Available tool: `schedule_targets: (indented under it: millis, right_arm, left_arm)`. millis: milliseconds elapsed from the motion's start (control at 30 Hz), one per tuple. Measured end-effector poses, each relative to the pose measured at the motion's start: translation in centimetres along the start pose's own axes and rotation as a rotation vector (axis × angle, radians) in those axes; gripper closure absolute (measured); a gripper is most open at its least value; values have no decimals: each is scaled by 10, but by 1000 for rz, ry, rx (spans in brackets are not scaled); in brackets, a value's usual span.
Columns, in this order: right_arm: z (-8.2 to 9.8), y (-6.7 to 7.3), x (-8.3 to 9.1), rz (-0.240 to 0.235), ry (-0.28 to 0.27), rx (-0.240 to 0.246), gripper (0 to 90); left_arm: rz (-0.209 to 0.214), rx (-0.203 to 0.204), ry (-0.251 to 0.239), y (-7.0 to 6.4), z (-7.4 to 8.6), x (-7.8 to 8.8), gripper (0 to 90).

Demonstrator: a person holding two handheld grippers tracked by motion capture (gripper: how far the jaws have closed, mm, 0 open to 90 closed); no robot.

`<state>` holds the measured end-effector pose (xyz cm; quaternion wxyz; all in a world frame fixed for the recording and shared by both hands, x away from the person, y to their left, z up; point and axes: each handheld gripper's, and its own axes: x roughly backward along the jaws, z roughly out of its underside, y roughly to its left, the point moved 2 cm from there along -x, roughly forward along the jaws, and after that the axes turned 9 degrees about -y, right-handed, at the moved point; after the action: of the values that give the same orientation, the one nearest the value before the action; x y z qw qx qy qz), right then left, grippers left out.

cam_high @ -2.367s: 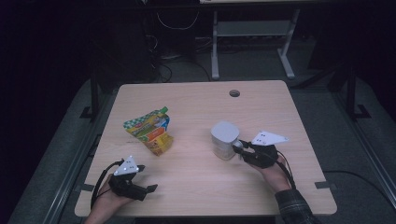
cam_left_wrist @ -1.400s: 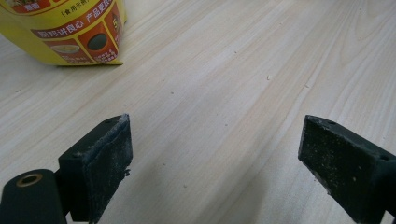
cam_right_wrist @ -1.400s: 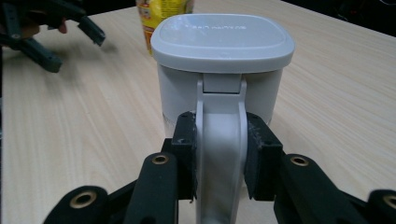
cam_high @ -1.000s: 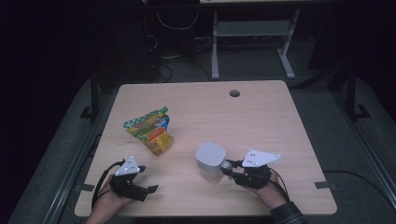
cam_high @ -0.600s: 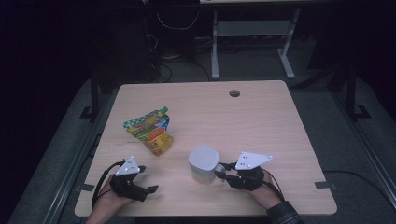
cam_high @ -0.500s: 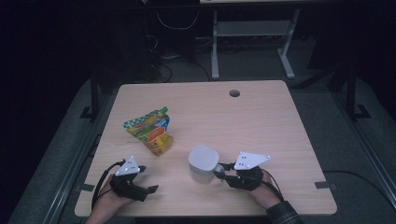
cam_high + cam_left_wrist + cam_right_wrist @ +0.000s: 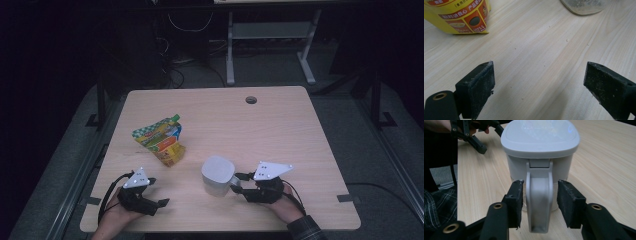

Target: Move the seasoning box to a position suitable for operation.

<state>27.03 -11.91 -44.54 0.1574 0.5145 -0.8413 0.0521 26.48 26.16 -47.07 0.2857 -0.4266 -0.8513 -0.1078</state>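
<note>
The bench (image 7: 280,130) is pale wood-grain laminate, smooth with a soft matt sheen. The lidded jug (image 7: 539,157) near the right claw (image 7: 539,202) is light grey plastic, smooth and slightly glossy on the lid, its handle (image 7: 538,202) matt. The claw pads (image 7: 515,200) are black, rough and dusty, like worn foam rubber. The snack pouches (image 7: 160,142) at the left are glossy printed foil.
</note>
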Motion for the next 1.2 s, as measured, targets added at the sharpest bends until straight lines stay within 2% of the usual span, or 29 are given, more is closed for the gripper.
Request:
schedule_targets:
  millis: [133,233,467,567,700,733,833,900,1033,1100,1200]
  right_arm:
    - [-2,-1,7,16,-14,-17,467]
    - [-2,0,15,26,-25,-28,465]
    - [4,8,29,43,-29,-41,590]
    - [5,13,31,37,-27,-38,728]
    - [6,21,27,-7,-12,-15,878]
    - [6,24,23,-33,-8,-13,893]
    - [7,26,18,-54,5,-8,895]
    - [10,30,9,-69,36,4,894]
    - [13,30,3,-71,44,4,894]
    - [16,28,-5,-72,65,-1,894]
    - [16,27,-6,-64,68,5,895]
  left_arm:
    - [-3,-1,-1,1,0,0,96]
    - [-3,-1,-1,1,1,1,96]
    - [-3,-2,2,0,1,0,96]
    - [-3,1,3,0,1,0,96]
    - [-2,7,-1,1,1,-1,97]
    - [-2,5,1,1,1,-1,97]
    - [2,1,6,1,1,-2,96]
    - [3,11,0,0,1,-3,96]
    - [4,3,7,0,1,-3,97]
    - [3,9,3,0,1,-3,97]
    - [4,1,7,0,1,-2,97]
